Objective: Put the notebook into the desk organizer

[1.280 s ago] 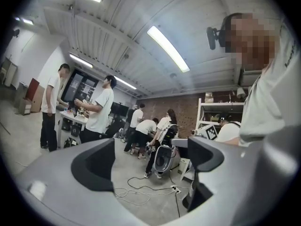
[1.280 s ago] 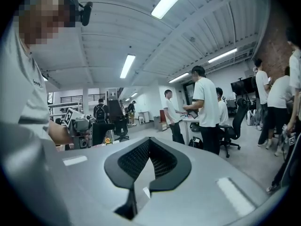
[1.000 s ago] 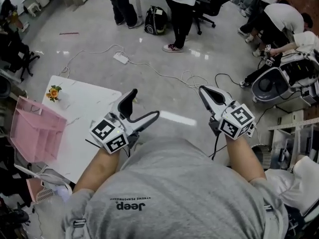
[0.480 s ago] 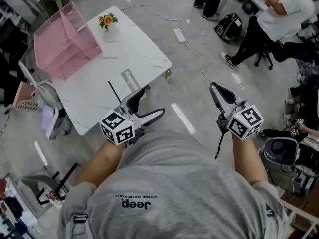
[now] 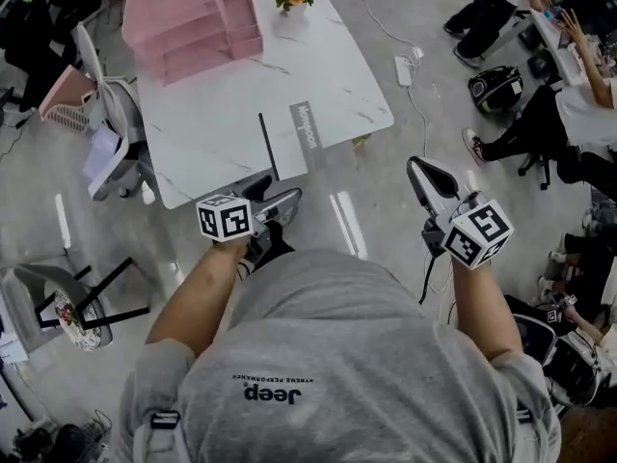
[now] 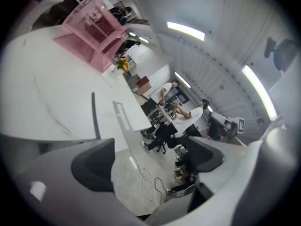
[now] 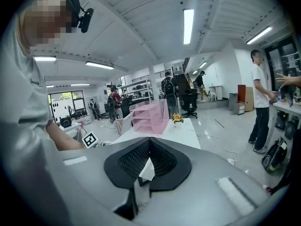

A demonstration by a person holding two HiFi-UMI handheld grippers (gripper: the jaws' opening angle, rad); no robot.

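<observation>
The flat grey-and-white notebook (image 5: 294,139) lies on the near edge of the white marble-patterned table (image 5: 212,114), well apart from the pink tiered plastic desk organizer (image 5: 188,17) at the far end. The left gripper (image 5: 278,193) hovers just beside the notebook, jaws apart and empty. The right gripper (image 5: 424,174) hangs over the floor, jaws together on nothing.

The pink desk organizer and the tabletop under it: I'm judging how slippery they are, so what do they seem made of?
Desk organizer: probably translucent pink plastic, smooth; its shelves show through its walls. Table: white with thin grey veins, a marble look, slight sheen; real stone or printed laminate cannot be told.
</observation>
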